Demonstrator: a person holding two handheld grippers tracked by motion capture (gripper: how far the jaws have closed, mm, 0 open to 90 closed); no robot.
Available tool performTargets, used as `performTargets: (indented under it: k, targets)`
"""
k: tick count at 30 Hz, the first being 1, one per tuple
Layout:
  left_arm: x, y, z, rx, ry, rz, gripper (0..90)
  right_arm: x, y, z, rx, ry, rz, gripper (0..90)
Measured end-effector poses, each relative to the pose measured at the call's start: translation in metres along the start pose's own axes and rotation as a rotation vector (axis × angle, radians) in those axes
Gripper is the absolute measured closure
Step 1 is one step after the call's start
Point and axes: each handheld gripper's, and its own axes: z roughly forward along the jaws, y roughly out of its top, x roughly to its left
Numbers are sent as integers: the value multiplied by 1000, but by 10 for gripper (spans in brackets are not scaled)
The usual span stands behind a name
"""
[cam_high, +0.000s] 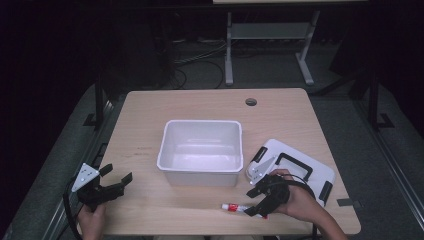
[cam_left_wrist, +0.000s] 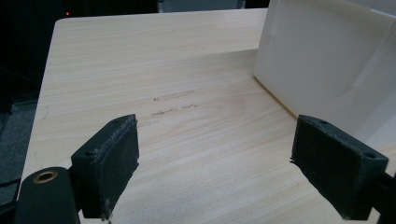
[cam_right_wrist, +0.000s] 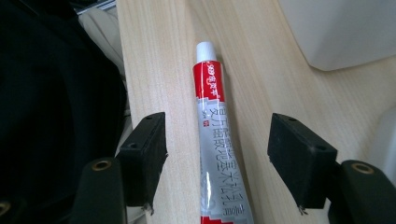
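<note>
Two grippers over the table (cam_high: 150, 110) from above: right gripper (cam_high: 258, 202) spread at the tube (cam_high: 243, 207) near the front edge, before the white bin (cam_high: 200, 152); left gripper (cam_high: 116, 183) spread, holding nothing. Left gripper view: just bare wood between spread jaws. Right gripper view: tube (cam_right_wrist: 215, 140) lying lengthwise between the jaws, untouched, so best lowered squarely and closed across the mid-body, clear of the cap.

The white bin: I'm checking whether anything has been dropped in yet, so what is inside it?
In the high view the white bin holds nothing; its bare floor shows. The near wall hides only a thin strip of that floor. The tube lies outside on the table.
</note>
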Motion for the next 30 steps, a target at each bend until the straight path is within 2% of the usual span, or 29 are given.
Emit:
performTargets:
  k: [13, 30]
  targets:
    - [0, 0, 0, -1, 1, 0, 141, 3, 7, 17, 39, 8, -19, 408]
    - [1, 0, 0, -5, -1, -3, 141, 5, 13, 30, 86, 3, -47, 535]
